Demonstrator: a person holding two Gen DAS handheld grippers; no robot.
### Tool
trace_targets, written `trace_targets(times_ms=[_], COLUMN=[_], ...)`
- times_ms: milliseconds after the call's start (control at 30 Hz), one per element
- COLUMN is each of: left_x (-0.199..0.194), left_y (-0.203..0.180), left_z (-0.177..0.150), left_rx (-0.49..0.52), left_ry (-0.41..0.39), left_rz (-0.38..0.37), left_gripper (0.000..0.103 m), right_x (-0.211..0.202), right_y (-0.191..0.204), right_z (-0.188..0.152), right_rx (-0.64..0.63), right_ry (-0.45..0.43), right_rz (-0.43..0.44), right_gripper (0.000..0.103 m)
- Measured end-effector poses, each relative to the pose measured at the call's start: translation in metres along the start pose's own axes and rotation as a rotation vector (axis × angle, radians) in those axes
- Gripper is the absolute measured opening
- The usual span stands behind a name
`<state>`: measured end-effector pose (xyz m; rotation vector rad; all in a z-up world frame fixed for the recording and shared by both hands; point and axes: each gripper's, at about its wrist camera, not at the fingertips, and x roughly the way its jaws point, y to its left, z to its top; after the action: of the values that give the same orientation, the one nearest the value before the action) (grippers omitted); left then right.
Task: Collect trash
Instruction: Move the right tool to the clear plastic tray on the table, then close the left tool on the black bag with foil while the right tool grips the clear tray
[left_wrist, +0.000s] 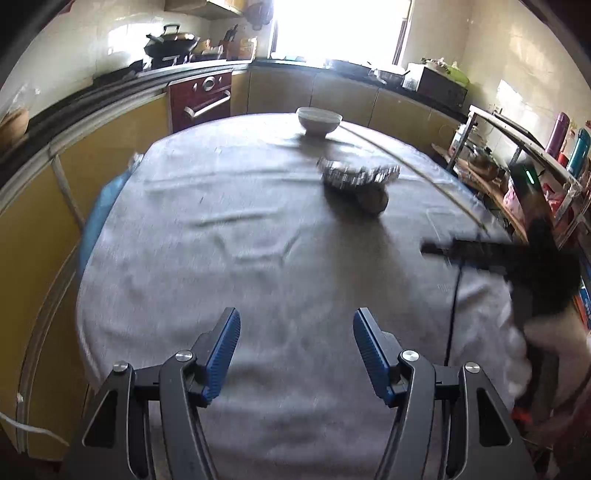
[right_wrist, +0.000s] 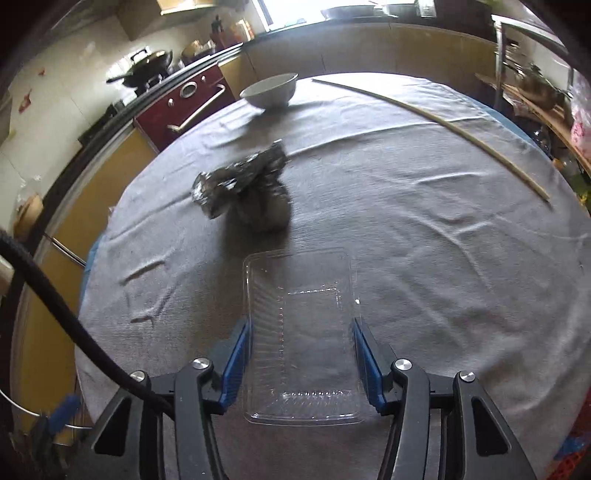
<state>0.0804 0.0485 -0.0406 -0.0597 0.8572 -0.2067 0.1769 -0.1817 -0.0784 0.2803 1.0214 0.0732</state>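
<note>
A clear plastic tray (right_wrist: 295, 273) sits between the blue pads of my right gripper (right_wrist: 300, 326). Both pads press on its long sides, so the gripper is shut on it. Beyond the tray, a crumpled piece of foil (right_wrist: 236, 181) lies on the grey tablecloth, touching a brownish lump (right_wrist: 271, 210). In the left wrist view the foil (left_wrist: 358, 175) and lump (left_wrist: 375, 201) are at the far middle. My left gripper (left_wrist: 295, 317) is open over bare cloth, with nothing between its pads. The right gripper (left_wrist: 436, 249) shows blurred at the right edge.
A white bowl (left_wrist: 319, 120) (right_wrist: 271, 90) stands at the table's far edge. A long thin stick (right_wrist: 443, 123) (left_wrist: 424, 173) lies across the far right of the round table (left_wrist: 221, 240). Yellow cabinets, a red oven (left_wrist: 201, 96) and a cluttered shelf rack (left_wrist: 517, 155) surround it.
</note>
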Motion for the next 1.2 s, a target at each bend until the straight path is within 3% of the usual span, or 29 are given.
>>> trace_targets(times_ms=[100, 433, 600, 900, 933, 1033, 1100, 1200], left_x=[0.012, 0.082, 0.137, 0.202, 0.206, 0.213, 0.215, 0.210], left_y=[-0.014, -0.071, -0.092, -0.087, -0.084, -0.075, -0.073, -0.076], left_z=[0.027, 0.107, 0.132, 0.144, 0.144, 0.139, 0.138, 0.137], left_rx=[0.013, -0.039, -0.074, -0.169, -0.181, -0.215, -0.213, -0.169], left_ry=[-0.022, -0.045, 0.038, 0.154, 0.163, 0.188, 0.192, 0.178], left_rz=[0.002, 0.015, 0.032, 0.098, 0.094, 0.065, 0.041, 0.052], left_gripper=[0.073, 0.077, 0.078, 0.078, 0.077, 0.061, 0.041, 0.034], right_x=[-0.009, -0.037, -0.043, -0.045, -0.045, -0.045, -0.046, -0.047], right_y=[-0.021, -0.088, -0.112, -0.133, -0.132, -0.131, -0.130, -0.129], right_z=[-0.006, -0.017, -0.023, -0.030, -0.030, -0.031, -0.031, -0.031], right_rx=[0.020, 0.077, 0.111, 0.158, 0.157, 0.153, 0.150, 0.152], right_ry=[-0.012, -0.101, -0.119, -0.123, -0.124, -0.126, -0.131, -0.134], right_rz=[0.008, 0.027, 0.059, 0.110, 0.113, 0.121, 0.121, 0.122], right_gripper=[0.056, 0.056, 0.056, 0.056, 0.056, 0.056, 0.056, 0.056])
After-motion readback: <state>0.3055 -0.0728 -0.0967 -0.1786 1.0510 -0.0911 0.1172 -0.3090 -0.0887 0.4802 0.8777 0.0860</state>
